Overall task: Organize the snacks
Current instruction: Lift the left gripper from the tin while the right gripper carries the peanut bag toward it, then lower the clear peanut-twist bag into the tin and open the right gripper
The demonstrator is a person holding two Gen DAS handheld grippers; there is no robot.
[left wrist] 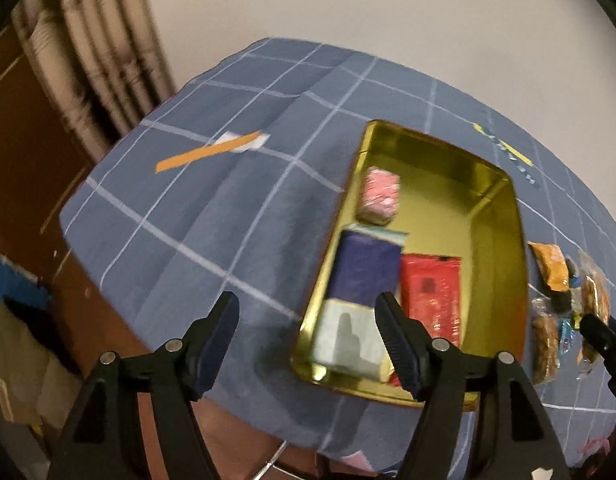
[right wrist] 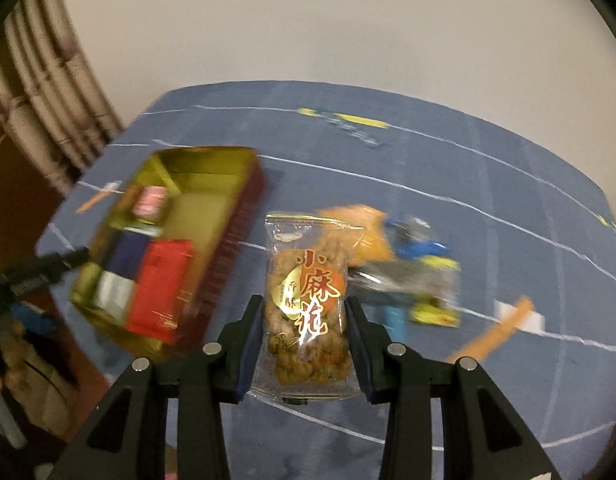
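The right gripper (right wrist: 304, 344) is clamped on a clear twist-snack packet (right wrist: 308, 304) held above the blue checked cloth (right wrist: 488, 208), beside the gold tin (left wrist: 504, 264) holding boxes, while the left gripper (left wrist: 308, 340) stands released and empty over the tin's near end.

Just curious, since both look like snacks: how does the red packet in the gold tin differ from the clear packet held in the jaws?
The red packet is opaque, so its contents are hidden; the clear packet shows brown twisted pieces inside. The red packet lies flat in the gold tin beside a blue box; the clear packet is outside the tin, gripped by the right gripper. Both are rectangular packets.
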